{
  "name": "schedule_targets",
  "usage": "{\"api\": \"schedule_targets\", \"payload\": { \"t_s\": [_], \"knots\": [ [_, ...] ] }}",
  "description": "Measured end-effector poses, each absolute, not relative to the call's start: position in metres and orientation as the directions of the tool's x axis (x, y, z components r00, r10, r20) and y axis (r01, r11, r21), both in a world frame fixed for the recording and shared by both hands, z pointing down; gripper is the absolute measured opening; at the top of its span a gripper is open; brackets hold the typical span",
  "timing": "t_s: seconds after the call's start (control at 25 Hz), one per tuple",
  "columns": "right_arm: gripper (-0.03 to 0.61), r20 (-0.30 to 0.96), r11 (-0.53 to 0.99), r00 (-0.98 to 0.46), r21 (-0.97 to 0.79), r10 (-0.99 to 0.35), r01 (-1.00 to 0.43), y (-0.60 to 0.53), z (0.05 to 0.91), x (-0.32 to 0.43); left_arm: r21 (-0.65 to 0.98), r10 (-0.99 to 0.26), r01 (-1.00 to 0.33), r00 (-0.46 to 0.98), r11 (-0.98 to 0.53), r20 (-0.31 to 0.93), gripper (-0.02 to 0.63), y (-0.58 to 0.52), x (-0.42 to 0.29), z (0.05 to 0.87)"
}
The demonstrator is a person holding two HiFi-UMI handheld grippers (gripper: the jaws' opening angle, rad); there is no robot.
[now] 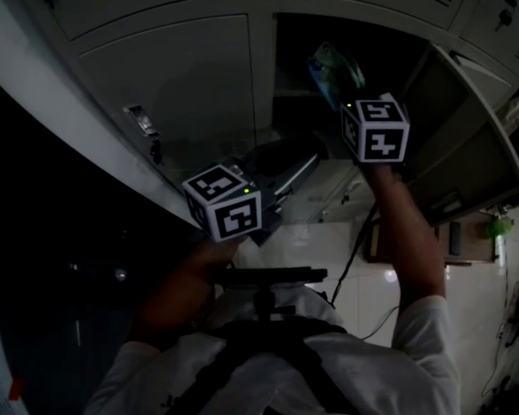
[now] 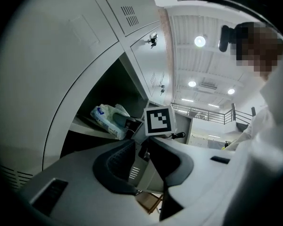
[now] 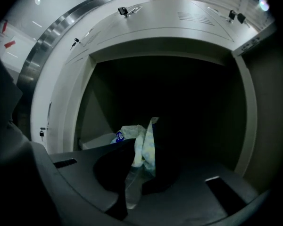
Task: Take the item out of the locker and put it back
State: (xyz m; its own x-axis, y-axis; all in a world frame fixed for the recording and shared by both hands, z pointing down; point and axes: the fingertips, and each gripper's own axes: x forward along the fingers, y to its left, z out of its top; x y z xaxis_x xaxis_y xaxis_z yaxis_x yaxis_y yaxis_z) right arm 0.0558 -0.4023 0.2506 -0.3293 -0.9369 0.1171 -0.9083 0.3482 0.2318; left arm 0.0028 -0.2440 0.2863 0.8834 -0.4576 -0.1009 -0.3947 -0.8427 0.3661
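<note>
The item is a crinkly white and pale green plastic packet [image 3: 144, 147] with a blue mark. My right gripper [image 3: 142, 161] is shut on a fold of it, just inside the open locker [image 3: 160, 60]. In the left gripper view the packet [image 2: 106, 118] lies at the front edge of the locker shelf [image 2: 82, 126], with the right gripper's marker cube [image 2: 159, 120] beside it. In the head view the packet [image 1: 333, 69] shows above that cube [image 1: 376, 128]. My left gripper [image 2: 140, 147] hangs lower, outside the locker, its jaws close together with nothing between them.
The locker's door [image 1: 467, 137] stands swung out to the right. Shut locker doors [image 1: 177, 76] with small locks fill the bank to the left and above. A wooden frame [image 1: 415, 240] sits on the pale tiled floor below.
</note>
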Motion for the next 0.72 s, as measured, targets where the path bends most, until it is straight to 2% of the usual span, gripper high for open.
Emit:
{"api": "schedule_targets", "payload": {
  "t_s": [0.6,0.72],
  "knots": [
    [0.003,0.212,0.29,-0.234,0.288,-0.949,-0.913,-0.484,0.252,0.05,0.364,-0.509,-0.446,0.855,-0.817,-0.095,0.084,-0.262,0.004,0.285],
    [0.023,0.248,0.284,-0.211,0.31,-0.945,-0.907,-0.494,0.262,0.05,0.361,-0.519,-0.457,0.85,-0.813,-0.094,0.084,-0.261,0.002,0.285]
  ]
}}
